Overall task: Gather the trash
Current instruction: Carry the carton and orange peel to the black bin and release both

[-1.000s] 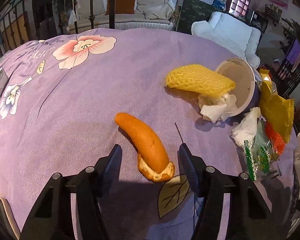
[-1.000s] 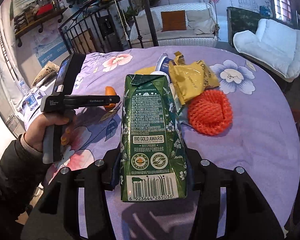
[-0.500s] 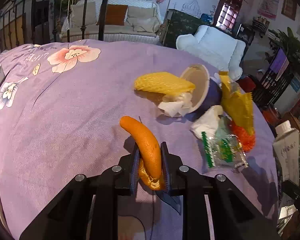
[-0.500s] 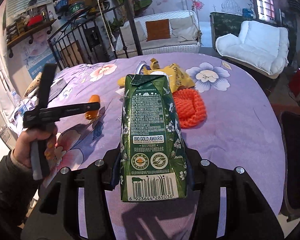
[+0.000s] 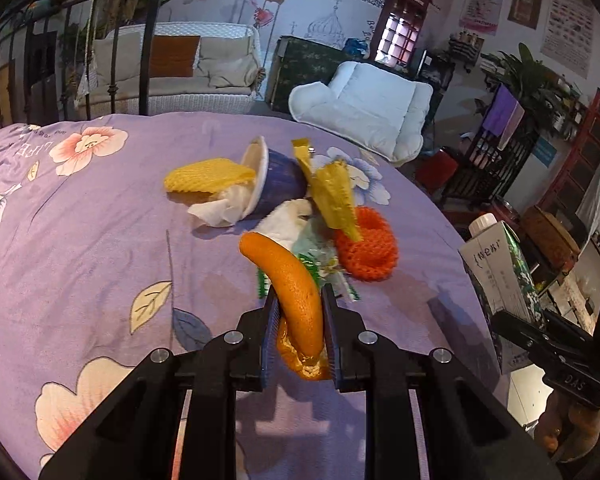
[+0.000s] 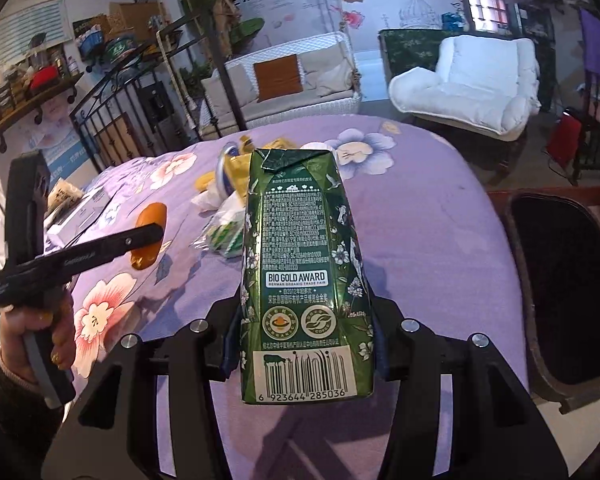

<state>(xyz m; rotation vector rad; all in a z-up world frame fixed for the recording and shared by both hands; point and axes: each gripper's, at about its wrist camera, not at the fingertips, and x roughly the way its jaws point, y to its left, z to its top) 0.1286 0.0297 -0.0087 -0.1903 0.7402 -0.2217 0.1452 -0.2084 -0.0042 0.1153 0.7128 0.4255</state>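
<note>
Your left gripper [image 5: 300, 320] is clamped on a curved orange peel [image 5: 290, 284], its two fingers pressed against the peel's sides, the peel's tip arching up and forward over the purple floral tablecloth [image 5: 80, 248]. Your right gripper [image 6: 306, 332] is clamped on a green milk carton [image 6: 304, 272], held with its barcode end nearest the camera and its folded top pointing forward.

Ahead of your left gripper lies the remaining litter in a loose cluster: a green-and-white plastic wrapper [image 5: 320, 268] just beyond the peel, an orange foam net [image 5: 368, 248] ahead and to the right of it, a yellow snack bag [image 5: 334, 196] leaning over the net, crumpled white tissue [image 5: 220, 210] ahead and slightly left, and a tipped purple cup [image 5: 276, 184] with a yellow foam net [image 5: 208, 176] against its open mouth.

From your right gripper's camera, a dark bin [image 6: 560, 296] sits off to the right, beside the table's edge. Your left hand [image 6: 36, 332] shows at the left, gripping its tool's handle, the peel visible at the tool's tip.
</note>
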